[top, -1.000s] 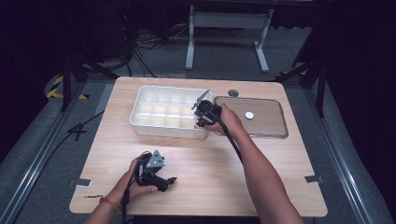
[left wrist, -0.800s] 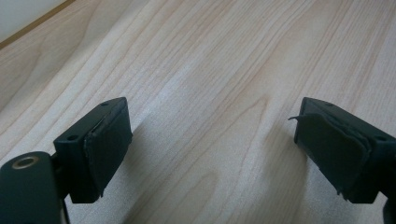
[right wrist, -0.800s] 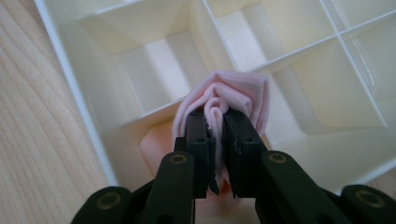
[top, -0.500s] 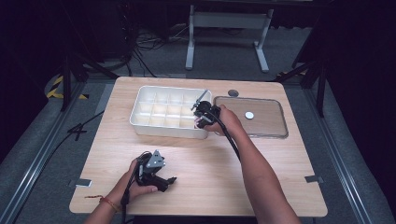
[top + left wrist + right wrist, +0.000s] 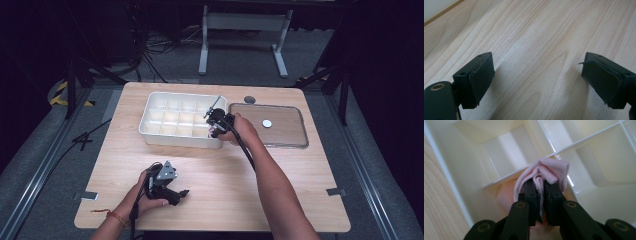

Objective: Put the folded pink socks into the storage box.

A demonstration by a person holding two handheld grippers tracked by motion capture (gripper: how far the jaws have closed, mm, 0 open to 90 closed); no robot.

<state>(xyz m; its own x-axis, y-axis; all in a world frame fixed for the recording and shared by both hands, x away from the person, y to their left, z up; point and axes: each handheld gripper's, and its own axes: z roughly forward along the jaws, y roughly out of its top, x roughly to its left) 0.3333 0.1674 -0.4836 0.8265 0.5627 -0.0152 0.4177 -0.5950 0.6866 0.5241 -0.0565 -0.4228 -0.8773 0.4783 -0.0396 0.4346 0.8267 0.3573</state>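
We are pinching a pink cloth (image 5: 544, 173) tight in the right gripper (image 5: 541, 188) over the white divided tray (image 5: 150, 131); left gripper (image 5: 536, 75) is resting wide open, empty, on the table (image 5: 280, 185).

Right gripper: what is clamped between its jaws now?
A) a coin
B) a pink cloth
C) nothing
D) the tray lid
B: the right gripper pinches a bunched pink cloth with its jaws nearly closed, over the white divided tray.

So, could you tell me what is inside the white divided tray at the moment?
The right gripper holds a bunched pink cloth over a corner compartment of the white tray. Neighbouring cells look bare; that cell's floor is covered.
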